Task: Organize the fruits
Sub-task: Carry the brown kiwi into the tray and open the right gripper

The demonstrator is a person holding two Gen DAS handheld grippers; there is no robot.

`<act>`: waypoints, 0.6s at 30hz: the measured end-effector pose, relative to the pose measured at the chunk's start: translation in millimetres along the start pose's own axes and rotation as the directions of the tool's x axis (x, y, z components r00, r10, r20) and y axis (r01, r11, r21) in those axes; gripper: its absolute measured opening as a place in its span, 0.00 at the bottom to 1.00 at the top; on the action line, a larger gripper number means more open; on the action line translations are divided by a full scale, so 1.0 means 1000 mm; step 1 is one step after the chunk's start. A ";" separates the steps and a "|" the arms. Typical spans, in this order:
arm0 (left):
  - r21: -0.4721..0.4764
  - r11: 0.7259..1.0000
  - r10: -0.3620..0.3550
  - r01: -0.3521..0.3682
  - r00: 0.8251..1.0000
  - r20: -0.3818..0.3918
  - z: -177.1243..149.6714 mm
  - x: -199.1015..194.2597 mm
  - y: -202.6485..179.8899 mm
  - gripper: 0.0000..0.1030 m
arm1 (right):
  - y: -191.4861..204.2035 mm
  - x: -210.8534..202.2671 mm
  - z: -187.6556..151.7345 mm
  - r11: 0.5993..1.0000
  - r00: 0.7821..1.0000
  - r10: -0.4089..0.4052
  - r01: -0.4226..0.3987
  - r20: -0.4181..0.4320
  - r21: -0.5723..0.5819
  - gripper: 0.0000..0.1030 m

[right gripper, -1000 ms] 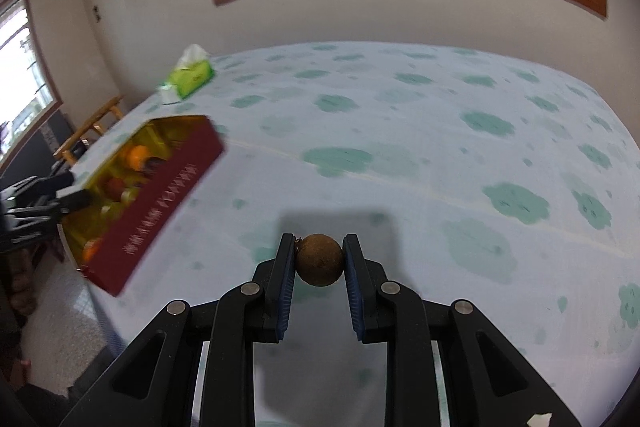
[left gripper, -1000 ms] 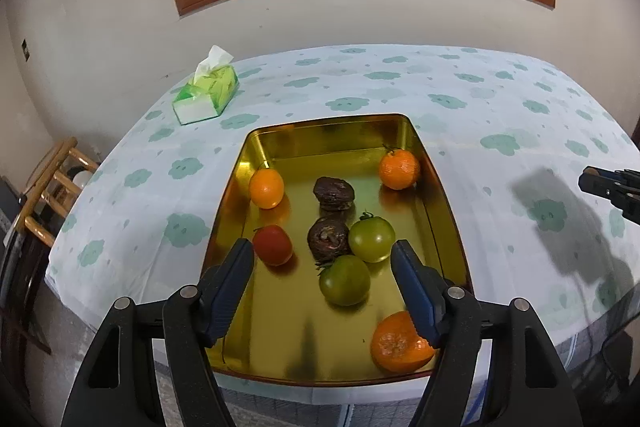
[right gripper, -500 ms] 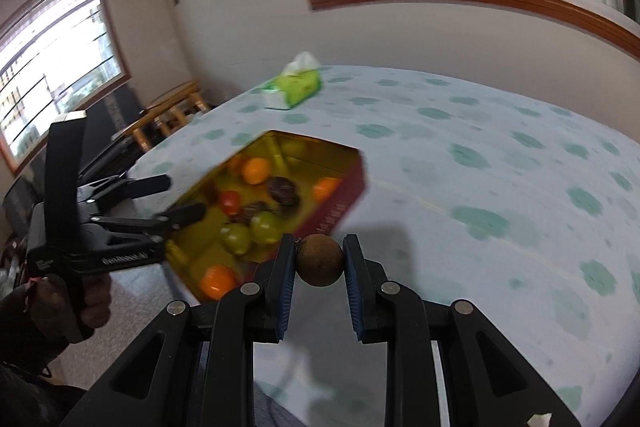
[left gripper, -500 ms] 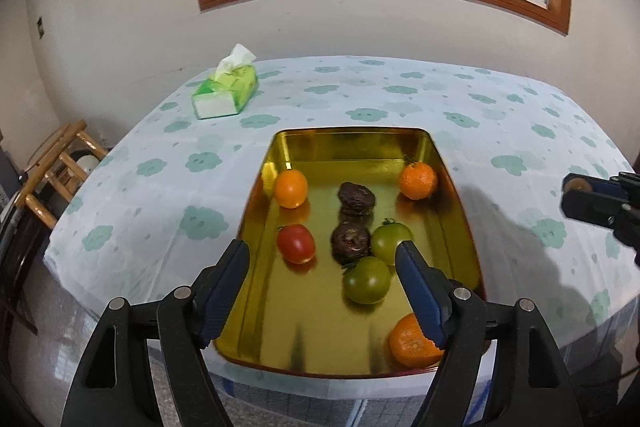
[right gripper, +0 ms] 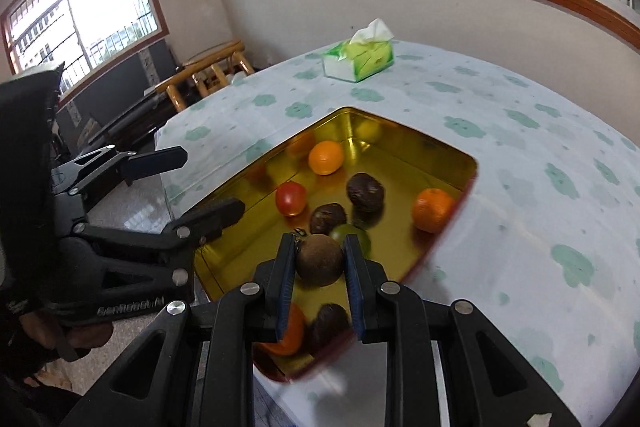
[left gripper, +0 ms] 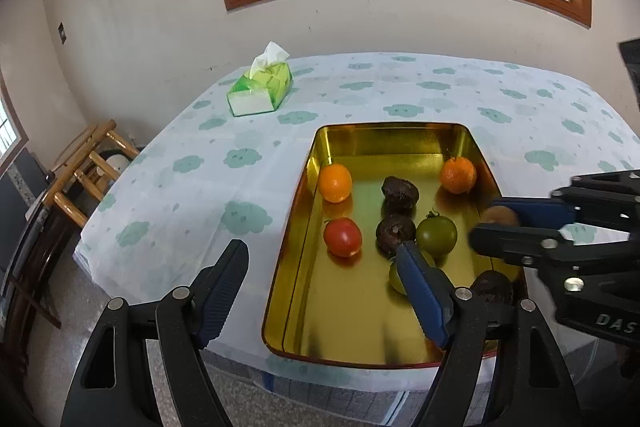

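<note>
A gold tray (left gripper: 384,139) (right gripper: 452,155) lies on the table near its front edge. It holds oranges (left gripper: 335,182) (right gripper: 433,209), a red tomato (left gripper: 342,237) (right gripper: 291,198), green tomatoes (left gripper: 436,236), and dark wrinkled fruits (left gripper: 399,190) (right gripper: 365,192). My right gripper (right gripper: 319,259) is shut on a round brown fruit (right gripper: 320,259) and holds it above the tray's near right part; it also shows in the left wrist view (left gripper: 498,217). My left gripper (left gripper: 320,279) is open and empty over the tray's front left edge.
A green tissue box (left gripper: 262,87) (right gripper: 360,55) stands at the back left of the flowered tablecloth (left gripper: 180,187). Wooden chairs (left gripper: 84,167) stand off the table's left side. The table's front edge is just below the tray.
My right gripper has swung left with the brown fruit, from over the bare cloth to above the tray. My left gripper has shifted left, so the tray sits further right in its view.
</note>
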State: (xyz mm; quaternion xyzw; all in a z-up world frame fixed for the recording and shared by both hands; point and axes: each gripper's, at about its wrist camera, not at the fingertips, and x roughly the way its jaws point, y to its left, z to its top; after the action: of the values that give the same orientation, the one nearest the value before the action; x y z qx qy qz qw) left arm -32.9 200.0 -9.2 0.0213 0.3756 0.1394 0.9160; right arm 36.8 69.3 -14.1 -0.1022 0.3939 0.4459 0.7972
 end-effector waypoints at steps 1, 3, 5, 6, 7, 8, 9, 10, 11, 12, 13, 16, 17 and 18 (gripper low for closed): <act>0.000 1.000 -0.001 0.001 1.000 -0.001 -0.001 0.000 0.000 0.75 | 0.001 0.004 0.001 1.000 1.000 0.005 -0.005 -0.005 0.000 0.22; 0.000 1.000 0.008 -0.008 1.000 -0.007 -0.002 0.002 0.001 0.74 | 0.005 0.011 0.005 1.000 1.000 0.010 -0.010 -0.012 -0.001 0.22; -0.002 1.000 0.012 -0.012 1.000 -0.016 -0.003 0.004 0.003 0.75 | 0.006 0.017 0.008 1.000 1.000 0.013 -0.013 -0.019 0.002 0.22; -0.007 1.000 0.001 -0.001 1.000 -0.021 -0.004 0.005 0.005 0.75 | 0.006 0.019 0.010 1.000 1.000 0.015 -0.015 -0.022 0.007 0.22; -0.015 1.000 -0.010 0.010 1.000 -0.024 -0.004 0.005 0.006 0.75 | 0.004 0.022 0.012 1.000 1.000 0.017 -0.016 -0.025 0.016 0.22; -0.017 1.000 -0.012 0.012 1.000 -0.024 -0.005 0.005 0.007 0.75 | 0.003 0.024 0.013 1.000 0.999 0.017 -0.017 -0.027 0.023 0.22; -0.015 1.000 -0.009 0.008 1.000 -0.022 -0.005 0.005 0.007 0.75 | 0.002 0.025 0.014 0.999 0.999 0.018 -0.017 -0.028 0.030 0.22; -0.009 1.000 -0.003 0.003 1.000 -0.018 -0.006 0.005 0.007 0.75 | 0.002 0.027 0.015 0.999 0.999 0.018 -0.017 -0.029 0.034 0.22; -0.003 1.000 0.002 -0.002 1.000 -0.015 -0.006 0.004 0.006 0.75 | 0.002 0.029 0.016 0.999 0.999 0.014 -0.013 -0.032 0.035 0.22; 0.002 1.000 0.006 -0.006 1.000 -0.012 -0.006 0.004 0.006 0.75 | 0.002 0.031 0.017 0.999 0.999 0.009 -0.007 -0.034 0.034 0.22; 0.005 1.000 0.009 -0.009 1.000 -0.011 -0.006 0.004 0.006 0.75 | 0.003 0.034 0.019 0.999 0.999 0.006 -0.005 -0.036 0.033 0.22; 0.001 1.000 0.014 -0.014 1.000 -0.010 -0.006 0.005 0.008 0.75 | 0.002 0.039 0.022 0.999 0.999 -0.005 0.007 -0.043 0.034 0.22; -0.003 1.000 0.014 -0.014 1.000 -0.010 -0.006 0.005 0.010 0.75 | 0.002 0.040 0.022 0.999 0.999 -0.007 0.008 -0.044 0.037 0.22; -0.008 1.000 0.013 -0.013 1.000 -0.012 -0.006 0.006 0.011 0.75 | 0.002 0.041 0.023 0.999 0.999 -0.008 0.010 -0.045 0.040 0.22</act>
State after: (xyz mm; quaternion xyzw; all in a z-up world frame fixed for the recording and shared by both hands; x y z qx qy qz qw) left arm -35.8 211.5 -16.0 0.0190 0.3802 0.1470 0.9129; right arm 59.8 107.6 -27.9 -0.0976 0.4202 0.4319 0.7921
